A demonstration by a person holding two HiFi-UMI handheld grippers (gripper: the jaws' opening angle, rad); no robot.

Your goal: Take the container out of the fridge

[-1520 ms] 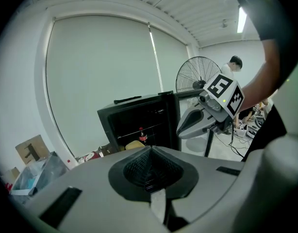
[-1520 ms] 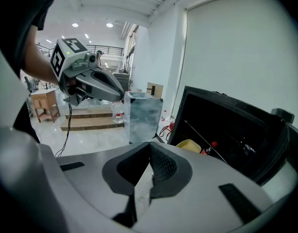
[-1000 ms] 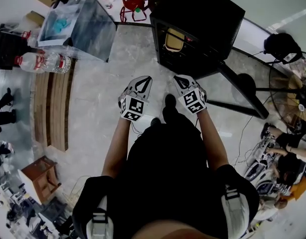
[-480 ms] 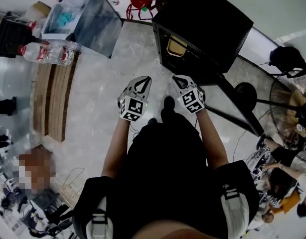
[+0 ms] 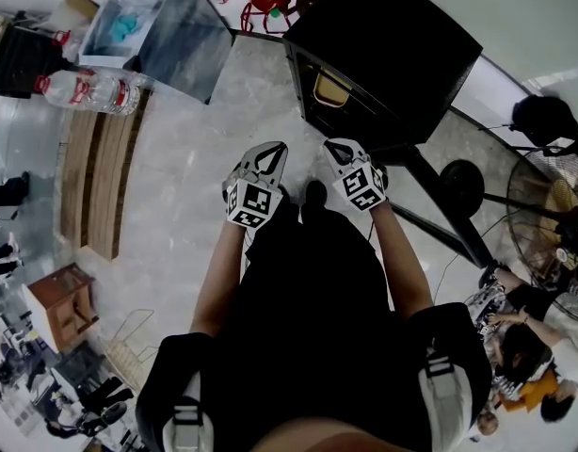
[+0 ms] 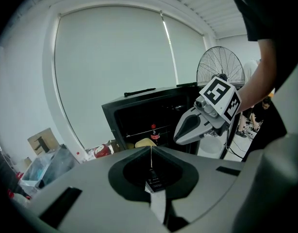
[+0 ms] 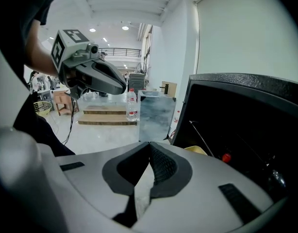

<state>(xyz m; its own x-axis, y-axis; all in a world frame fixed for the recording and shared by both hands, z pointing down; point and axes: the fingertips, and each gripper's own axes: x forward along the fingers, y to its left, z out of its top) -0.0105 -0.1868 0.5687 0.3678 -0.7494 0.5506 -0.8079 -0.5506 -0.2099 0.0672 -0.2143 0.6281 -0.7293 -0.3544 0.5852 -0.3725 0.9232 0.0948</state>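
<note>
The container (image 5: 331,88), a pale yellow thing, is seen lying inside the black fridge (image 5: 393,36), on a shelf in the open front. It is not touched by either gripper. A small dark bottle with a red cap (image 6: 153,134) is stood just beside it, further in.

The left gripper (image 5: 273,149) and the right gripper (image 5: 336,147) are held side by side, short of the opening, with their tips aimed at it. In each gripper view the two jaws are seen pressed together at the tips, and nothing is held between them.

The step in hand is judged to be the approach, with the task barely begun. To do it well, the jaws of the gripper chosen should be parted before the shelf is reached, not inside the fridge. The container should be approached level and from the front, so that the red-capped bottle is not knocked over. A firm hold should be taken before anything is drawn out.

No brand or writing can be read. A red label is carried by the water bottle (image 5: 87,92) lying off to the left, but its print is too small. On the marker cubes (image 5: 251,205) only black-and-white squares are shown.
</note>
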